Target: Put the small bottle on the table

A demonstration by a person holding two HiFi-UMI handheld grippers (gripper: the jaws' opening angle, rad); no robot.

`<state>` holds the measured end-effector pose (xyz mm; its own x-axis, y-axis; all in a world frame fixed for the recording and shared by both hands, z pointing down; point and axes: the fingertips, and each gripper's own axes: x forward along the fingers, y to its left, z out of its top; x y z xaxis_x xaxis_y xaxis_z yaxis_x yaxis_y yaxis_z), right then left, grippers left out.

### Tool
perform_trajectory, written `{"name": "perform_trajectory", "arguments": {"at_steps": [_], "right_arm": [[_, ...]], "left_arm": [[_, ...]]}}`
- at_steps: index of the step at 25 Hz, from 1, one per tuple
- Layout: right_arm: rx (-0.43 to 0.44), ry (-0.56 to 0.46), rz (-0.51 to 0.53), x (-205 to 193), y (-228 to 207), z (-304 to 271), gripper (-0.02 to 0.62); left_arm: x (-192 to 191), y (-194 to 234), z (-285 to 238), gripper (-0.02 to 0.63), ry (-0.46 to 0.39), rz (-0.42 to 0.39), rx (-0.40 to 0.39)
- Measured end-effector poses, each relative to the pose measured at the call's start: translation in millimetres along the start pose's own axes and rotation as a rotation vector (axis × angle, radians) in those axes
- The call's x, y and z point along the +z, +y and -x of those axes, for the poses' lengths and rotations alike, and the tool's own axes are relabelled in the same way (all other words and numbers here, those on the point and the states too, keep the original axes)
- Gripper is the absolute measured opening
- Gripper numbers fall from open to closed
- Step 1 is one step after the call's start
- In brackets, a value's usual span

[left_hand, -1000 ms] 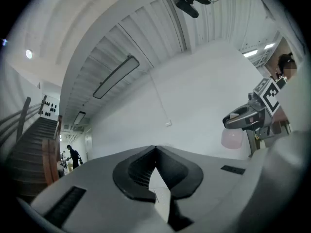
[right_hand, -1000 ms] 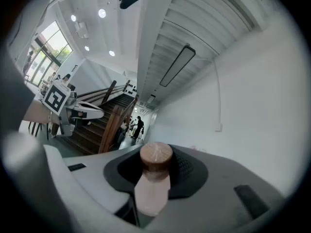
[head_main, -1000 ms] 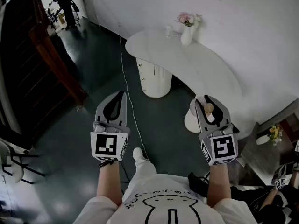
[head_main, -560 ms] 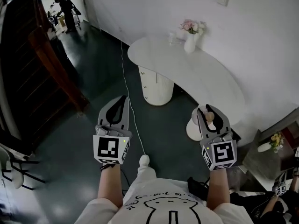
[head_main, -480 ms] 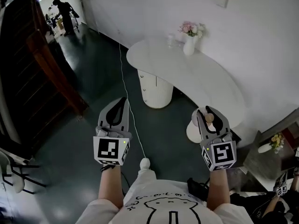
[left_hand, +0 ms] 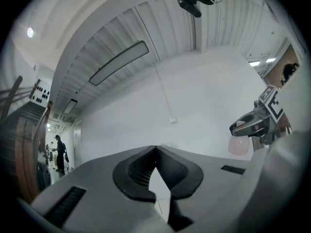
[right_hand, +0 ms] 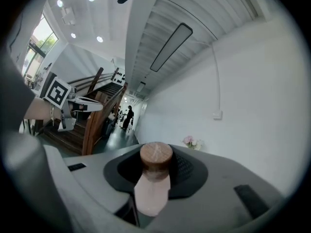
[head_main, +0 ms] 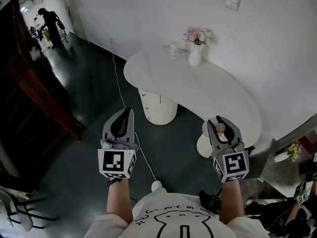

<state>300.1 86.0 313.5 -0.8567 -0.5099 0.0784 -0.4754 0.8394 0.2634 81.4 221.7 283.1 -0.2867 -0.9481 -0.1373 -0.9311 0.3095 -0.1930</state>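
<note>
A corked bottle [right_hand: 151,181] is pinched between the jaws of the right gripper [head_main: 221,120] and held in the air, just short of the near edge of a white table [head_main: 163,73] — it is not yet set down there. The left gripper [head_main: 128,111] is carried alongside, its jaws pressed together with nothing between them. A vase [head_main: 195,56] of flowers is seen at the table's far edge — and a person [head_main: 50,23] is glimpsed far down the corridor.
</note>
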Motion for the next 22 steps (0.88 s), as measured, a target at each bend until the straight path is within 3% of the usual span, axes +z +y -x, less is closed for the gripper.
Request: {"name": "perform_trajectory", "arguments": {"at_steps": [9, 22], "right_arm": [[-0.055, 0.028, -0.011, -5, 0, -65, 0.112], [-0.01, 0.049, -0.035, -28, -18, -166, 0.112]], "left_arm": [[-22, 37, -65, 0.003, -0.014, 0.008, -0.078], [-60, 69, -141, 0.005, 0.012, 0.028, -0.066]]}}
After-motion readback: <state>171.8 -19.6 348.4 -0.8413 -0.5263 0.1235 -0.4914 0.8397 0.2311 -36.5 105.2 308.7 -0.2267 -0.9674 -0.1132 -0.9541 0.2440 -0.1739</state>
